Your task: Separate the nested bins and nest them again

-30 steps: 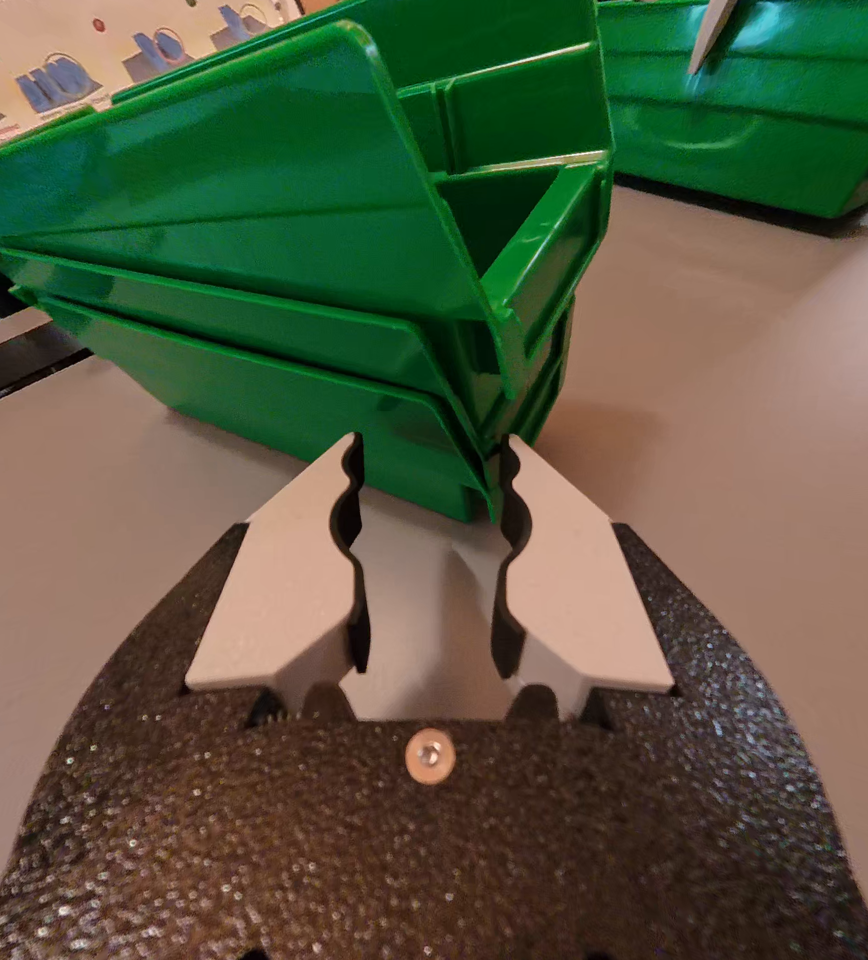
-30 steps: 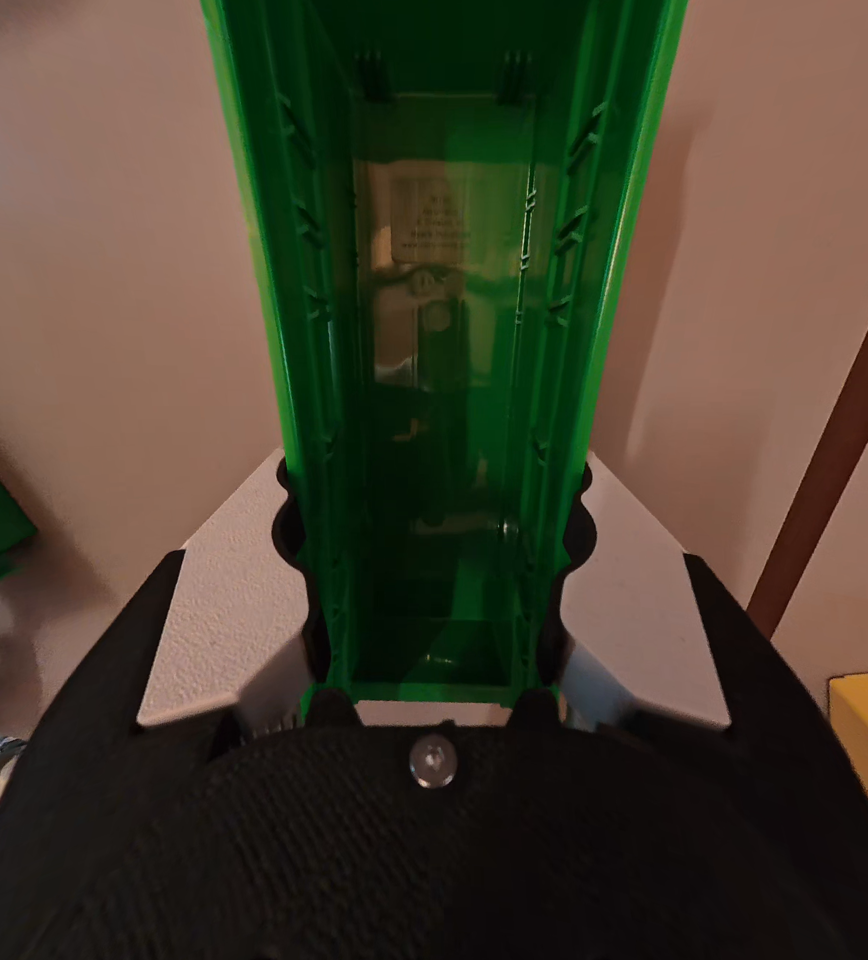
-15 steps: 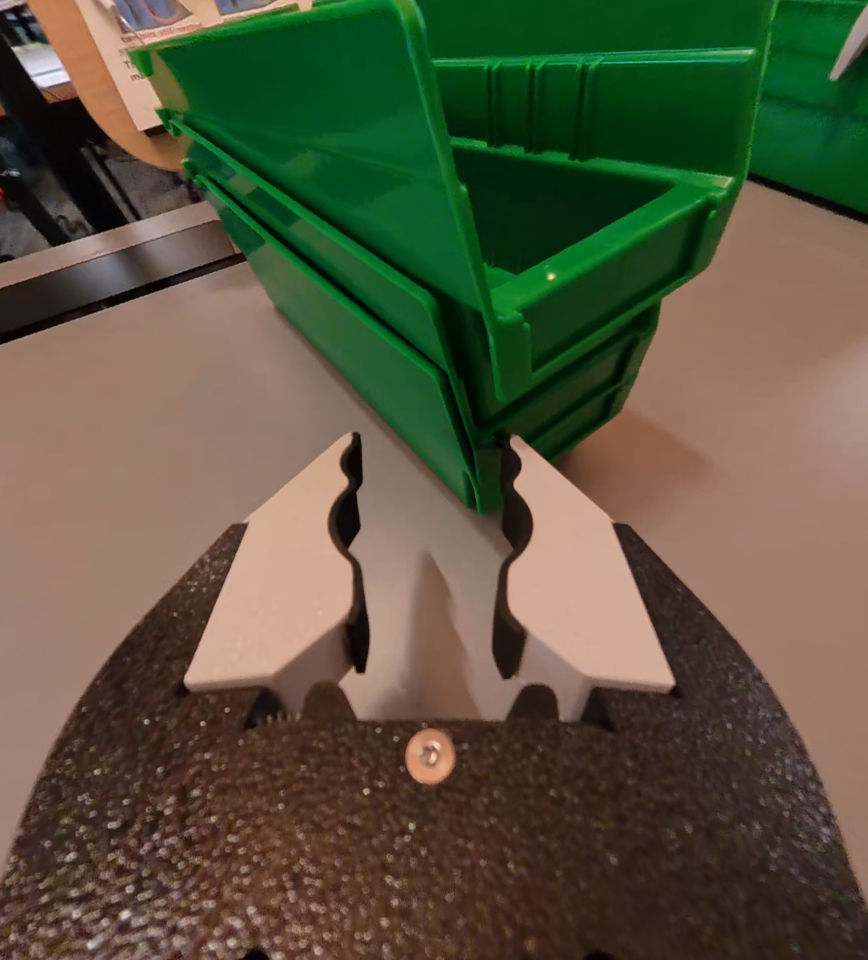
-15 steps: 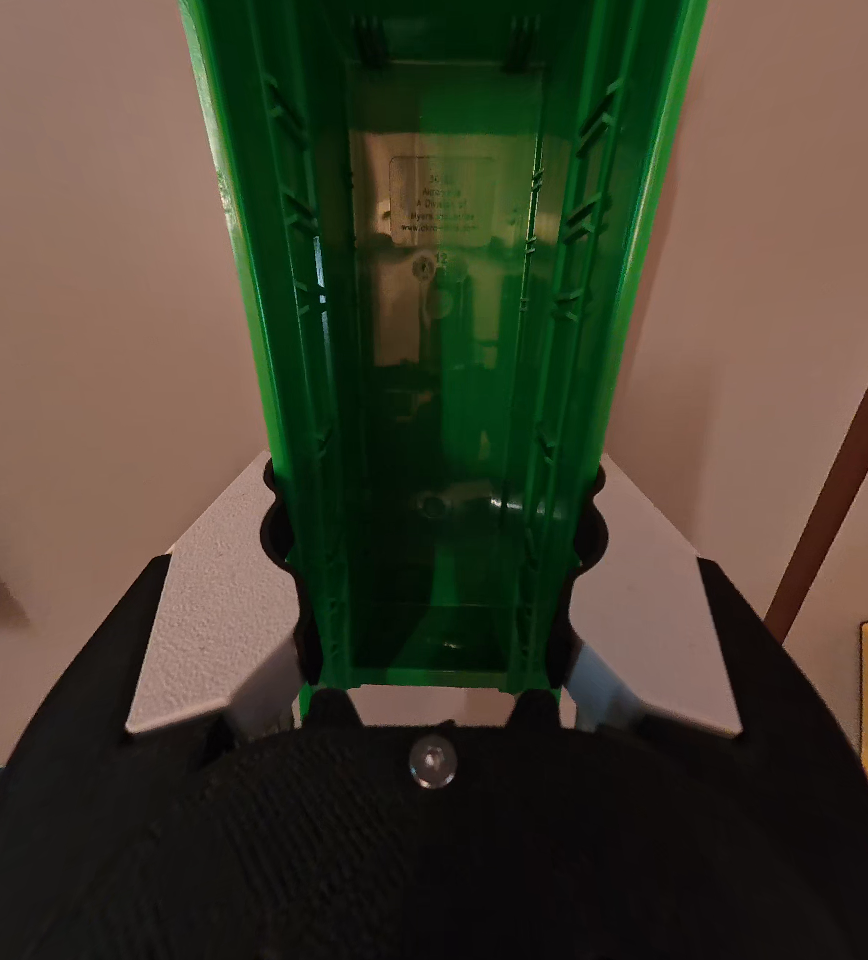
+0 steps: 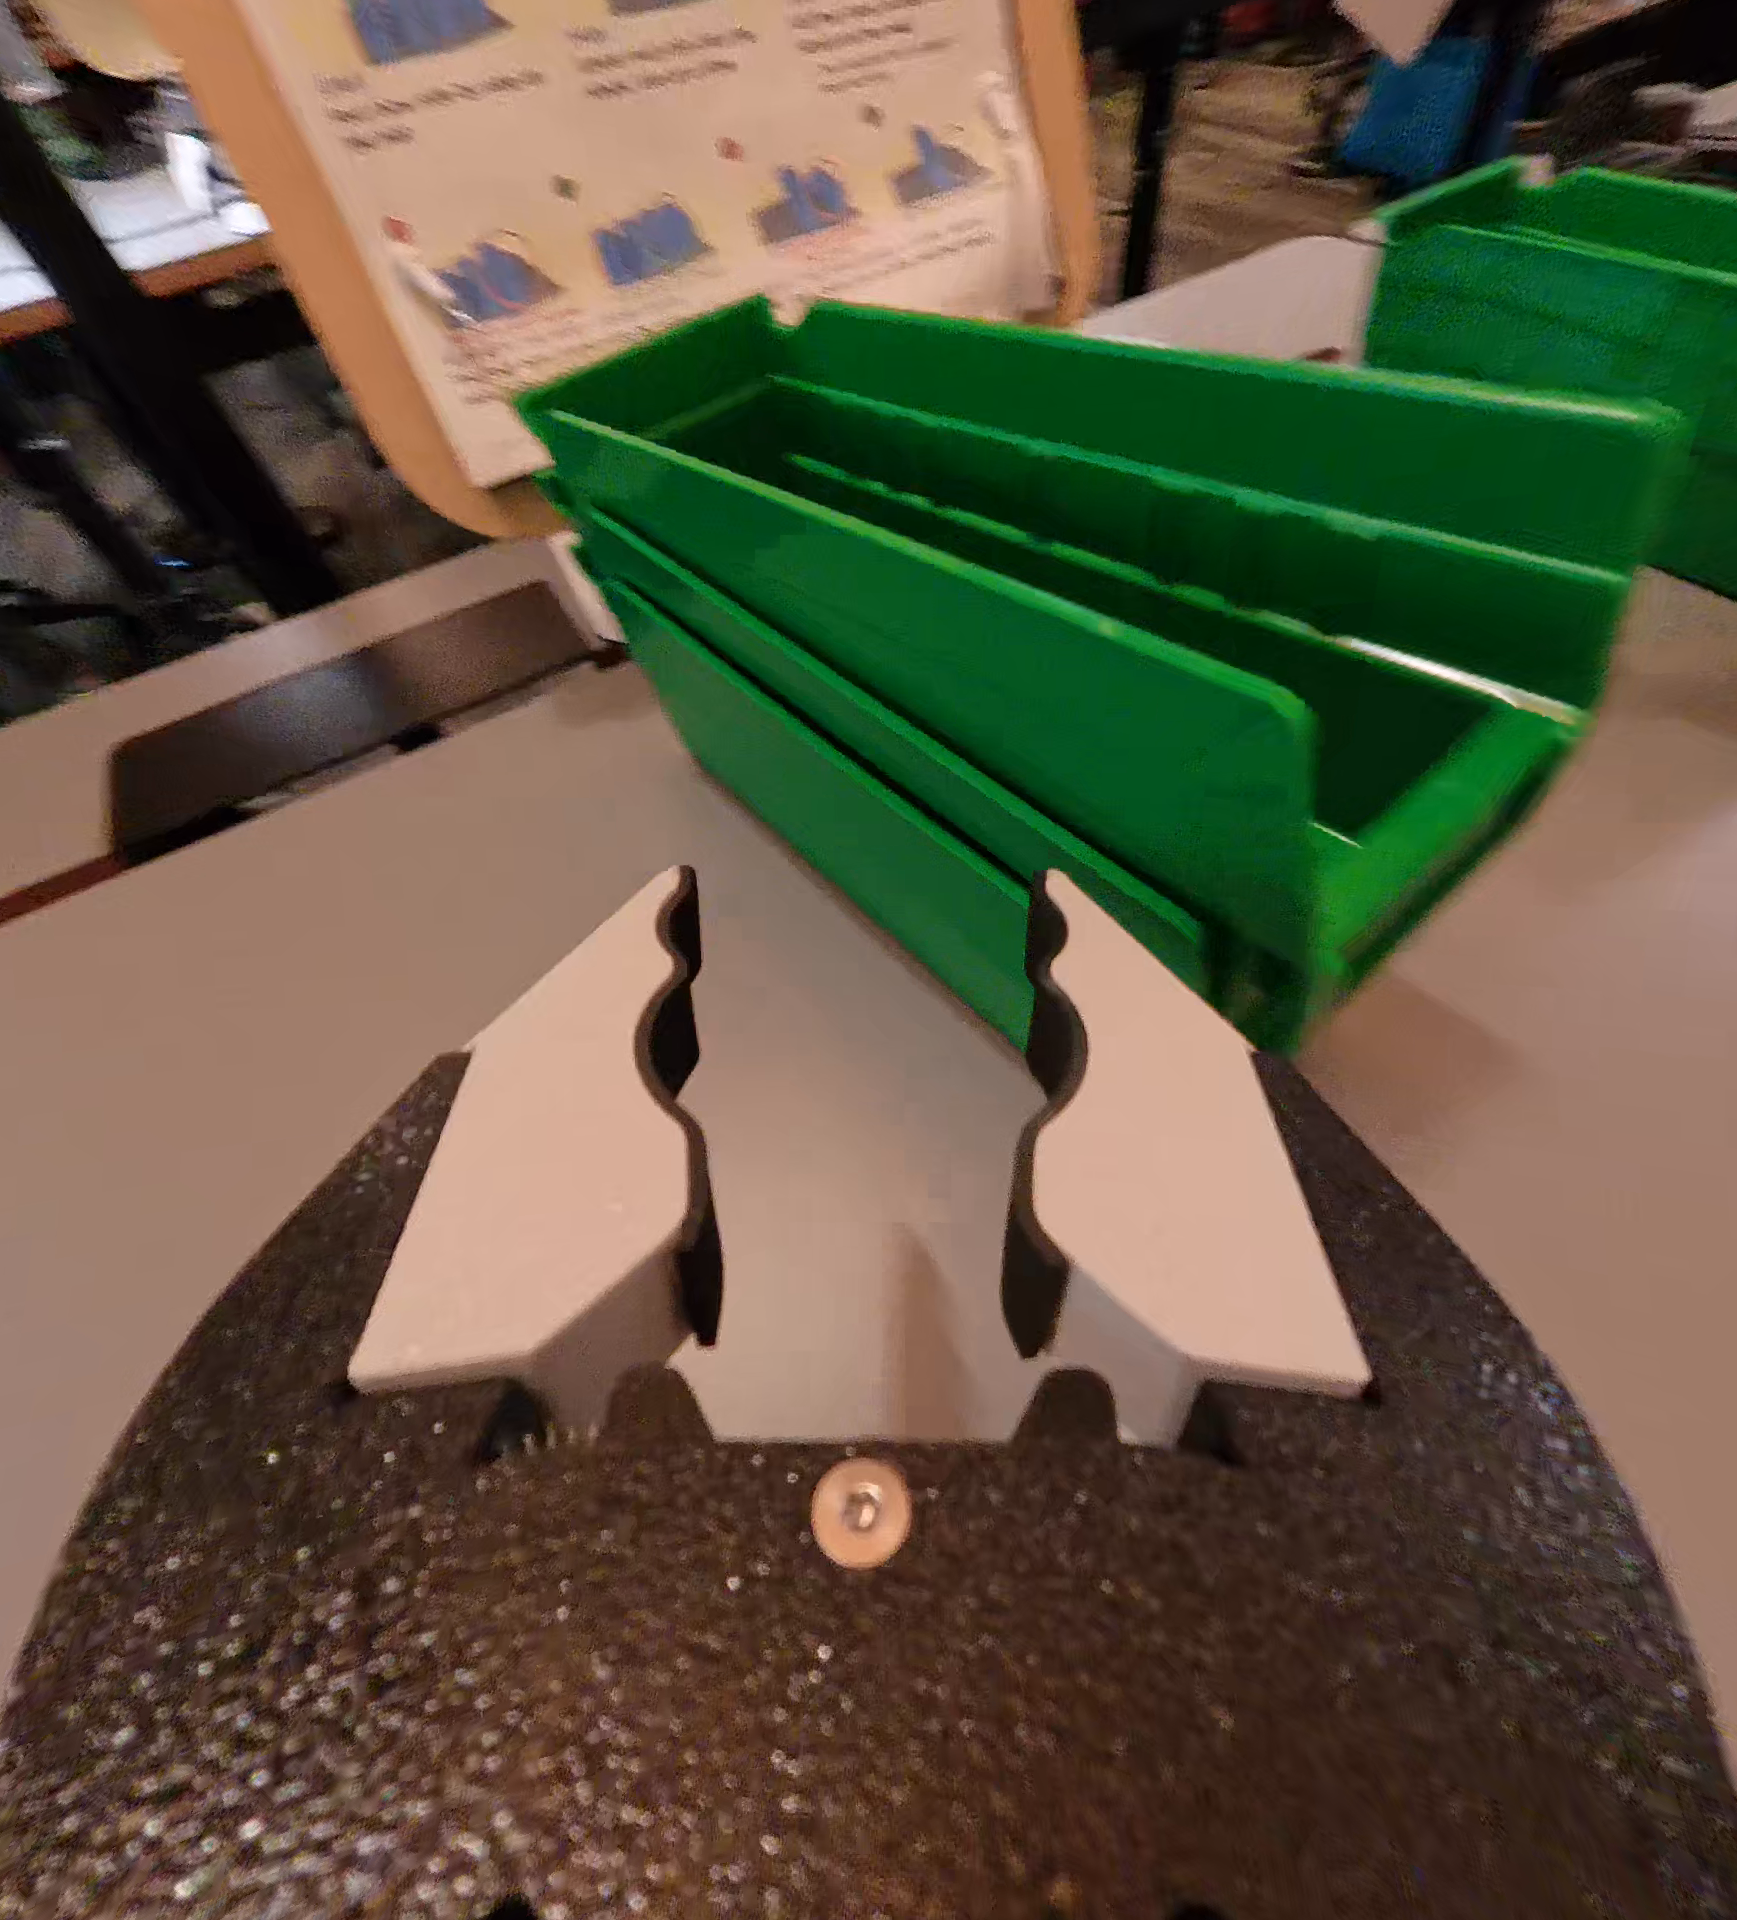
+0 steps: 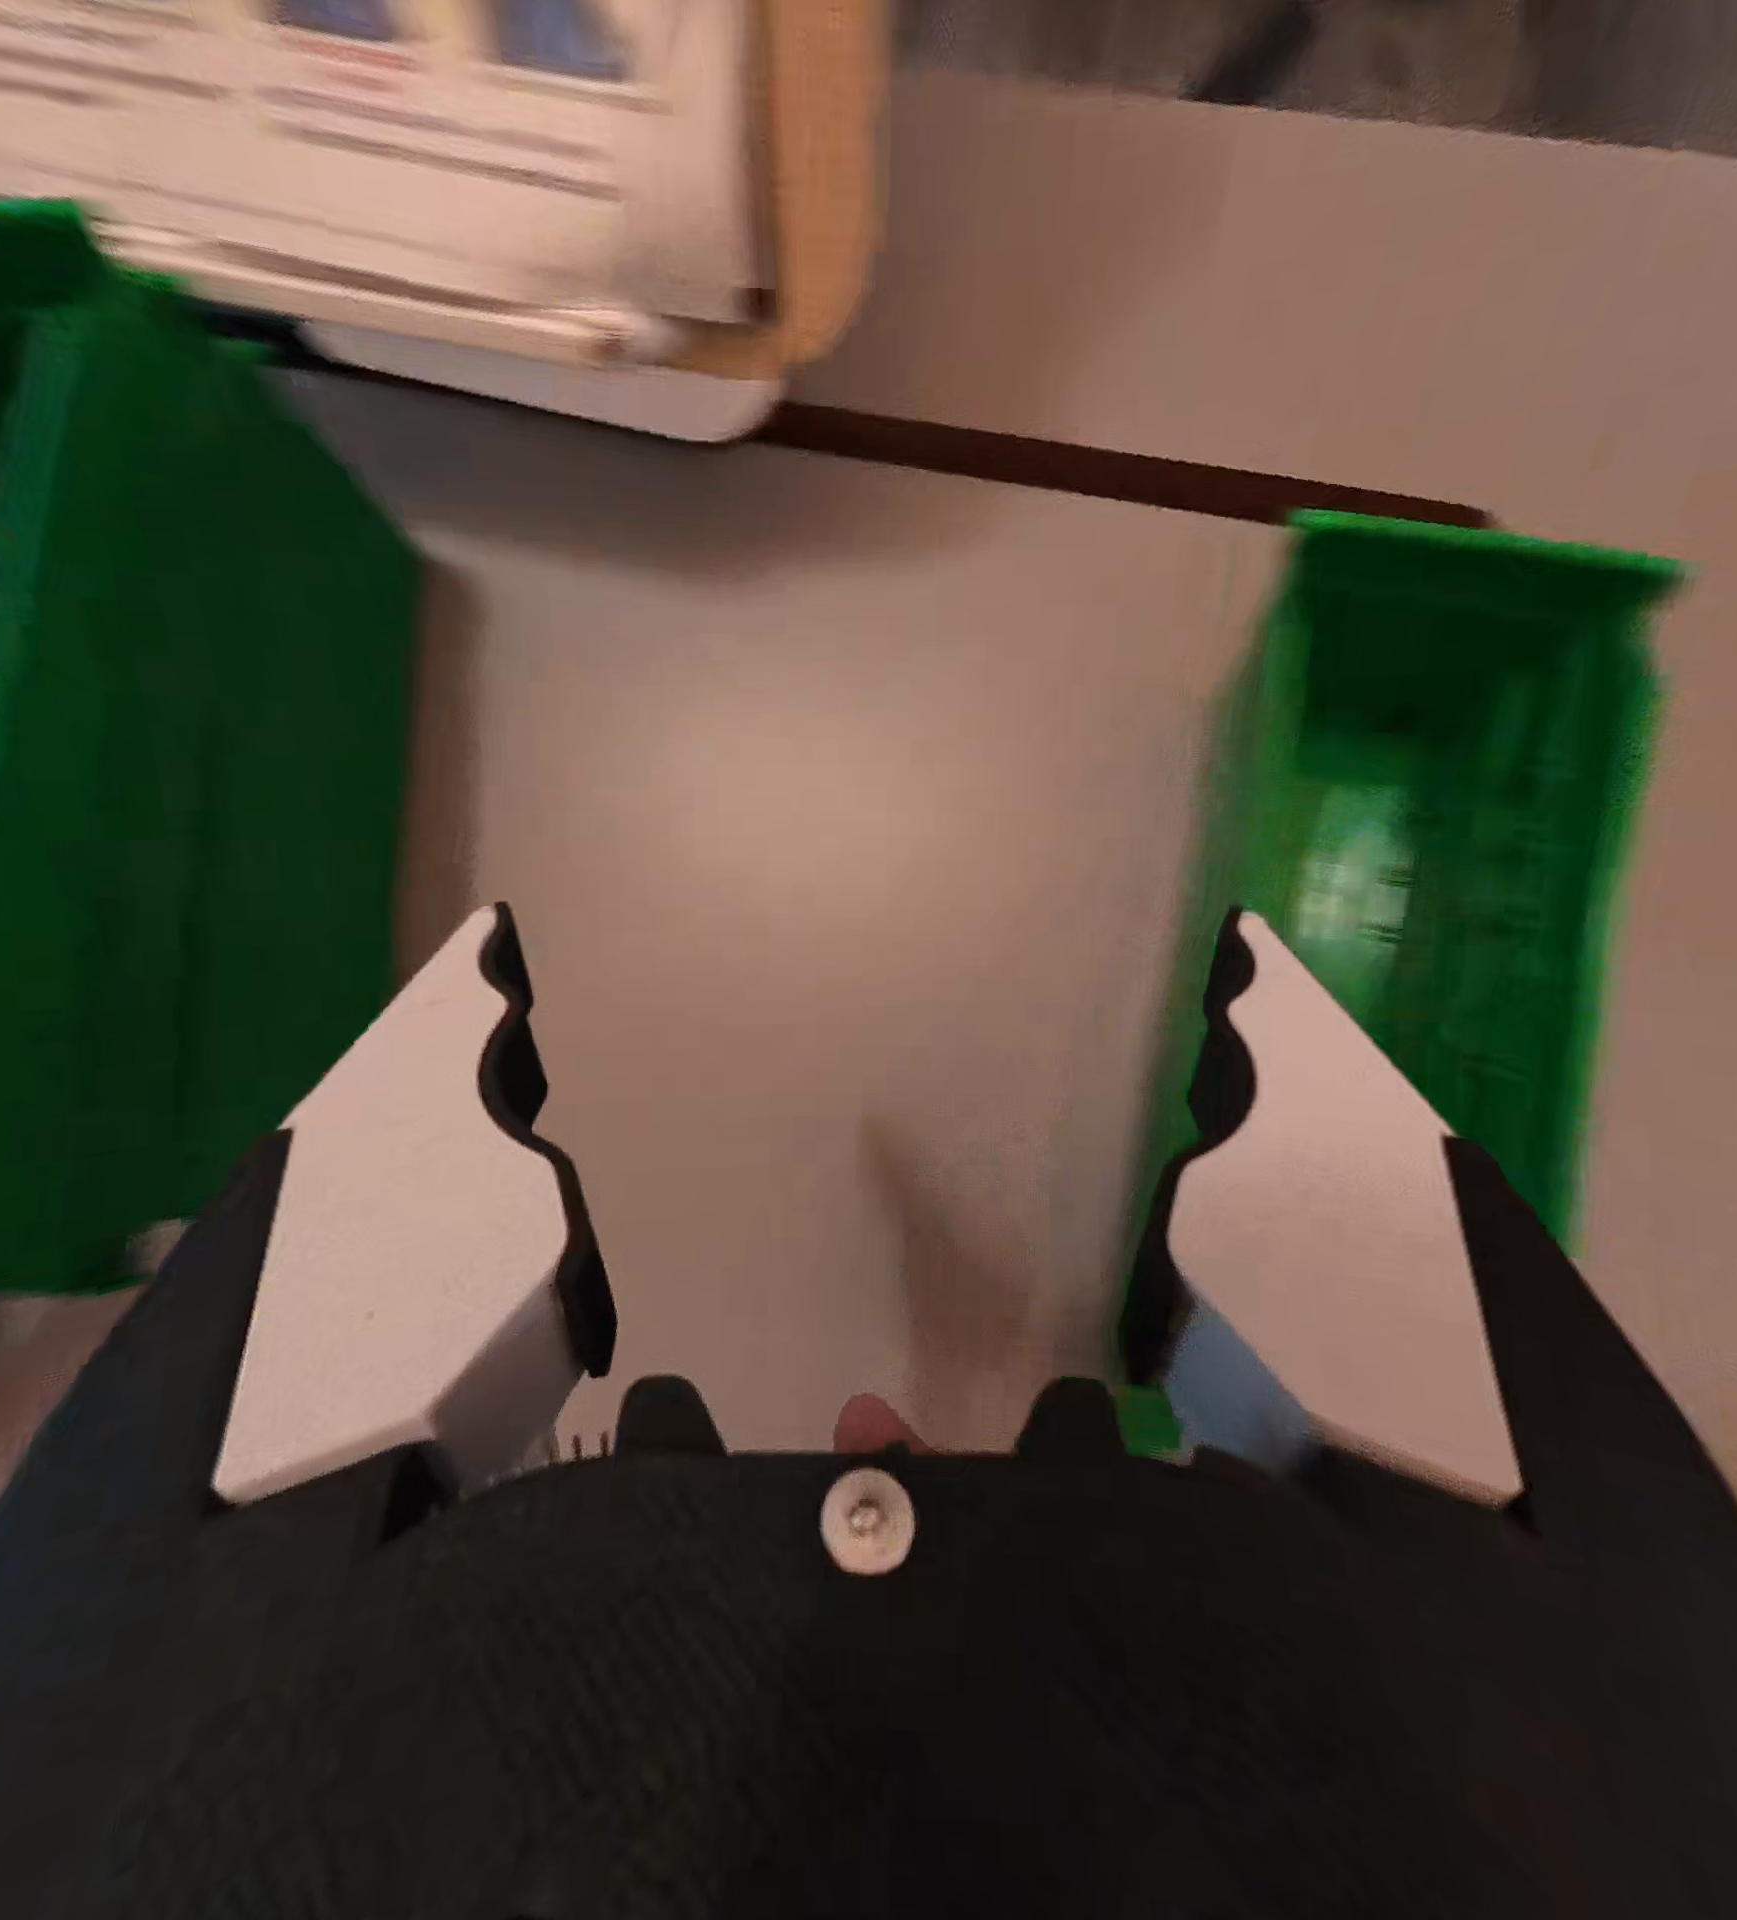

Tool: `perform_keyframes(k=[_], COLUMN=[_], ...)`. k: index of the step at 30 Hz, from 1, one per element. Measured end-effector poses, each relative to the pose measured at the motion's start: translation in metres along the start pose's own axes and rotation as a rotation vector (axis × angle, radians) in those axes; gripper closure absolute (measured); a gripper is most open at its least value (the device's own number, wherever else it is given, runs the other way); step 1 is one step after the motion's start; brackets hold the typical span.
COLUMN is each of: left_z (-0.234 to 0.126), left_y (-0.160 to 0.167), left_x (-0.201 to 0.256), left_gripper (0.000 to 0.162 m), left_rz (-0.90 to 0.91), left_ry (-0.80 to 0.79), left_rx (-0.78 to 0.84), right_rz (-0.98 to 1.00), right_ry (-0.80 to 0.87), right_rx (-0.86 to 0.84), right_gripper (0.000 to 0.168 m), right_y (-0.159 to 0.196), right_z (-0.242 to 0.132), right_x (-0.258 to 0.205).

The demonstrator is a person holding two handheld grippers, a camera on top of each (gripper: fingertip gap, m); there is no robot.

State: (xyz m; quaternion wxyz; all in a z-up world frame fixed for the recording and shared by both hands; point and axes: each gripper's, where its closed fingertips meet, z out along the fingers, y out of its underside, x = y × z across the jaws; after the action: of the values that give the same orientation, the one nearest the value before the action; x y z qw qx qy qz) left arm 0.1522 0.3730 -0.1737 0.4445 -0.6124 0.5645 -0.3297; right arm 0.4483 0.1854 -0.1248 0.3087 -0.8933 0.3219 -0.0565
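A stack of nested green bins [image 5: 1051, 665] lies on the grey table [image 5: 220, 1039], ahead and to the right of my left gripper [image 5: 864, 894]. The left gripper is open and empty, its right finger close to the stack's lower side. A separate green bin [image 5: 1612, 312] stands at the far right. In the right wrist view, my right gripper [image 6: 864, 914] is open wide and empty. The single green bin [image 6: 1446, 852] lies on the table just beyond its right finger. The green stack [image 6: 147, 831] is at the left. This view is blurred.
A beige board with a printed sheet [image 5: 635, 187] stands behind the stack, and it also shows in the right wrist view [image 6: 428, 166]. A dark strip [image 5: 324, 707] marks the table's seam at the left. Shelving and clutter lie beyond the table.
My right gripper has opened and let go of the single green bin, which now lies to its right. My left gripper has pulled back and swung left, away from the stack.
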Motion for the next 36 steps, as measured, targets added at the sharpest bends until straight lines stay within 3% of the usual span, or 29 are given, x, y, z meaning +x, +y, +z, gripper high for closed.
perform_keyframes(k=[5,11,19,21,26,30,32,36], left_z=[0.015,0.019,0.015,0.013,0.009,0.009,0.008,0.008], left_y=[-0.019,-0.015,-0.03,-0.034,-0.038,-0.036,-0.037,-0.037], left_x=[-0.018,-0.026,-0.026,-0.027,-0.033,-0.041,-0.044,-0.047], left_gripper=[0.1,0.099,0.099,0.099,0.1,0.1,0.1,0.101], left_rz=[-0.03,0.021,-0.016,-0.022,-0.053,-0.069,-0.081,-0.103], left_ry=[-0.087,-0.116,-0.052,-0.047,-0.043,-0.049,-0.052,-0.05], left_rx=[0.042,0.005,0.044,0.057,0.084,0.079,0.088,0.097], right_rz=[-0.16,-0.2,-0.14,-0.11,-0.097,-0.054,-0.113,-0.11], right_ry=[-0.121,-0.147,-0.105,-0.064,-0.012,-0.034,-0.015,-0.033], right_rx=[-0.103,-0.18,-0.263,-0.28,-0.347,-0.371,-0.365,-0.246], right_gripper=[0.032,0.029,0.025,0.035,0.037,0.055,0.059,0.045], right_y=[0.012,0.018,0.025,0.025,0.035,0.032,0.022,-0.013], right_z=[0.016,0.035,0.054,0.058,0.068,0.072,0.064,0.046], right_x=[-0.135,-0.207,-0.239,-0.235,-0.233,-0.242,-0.244,-0.256])
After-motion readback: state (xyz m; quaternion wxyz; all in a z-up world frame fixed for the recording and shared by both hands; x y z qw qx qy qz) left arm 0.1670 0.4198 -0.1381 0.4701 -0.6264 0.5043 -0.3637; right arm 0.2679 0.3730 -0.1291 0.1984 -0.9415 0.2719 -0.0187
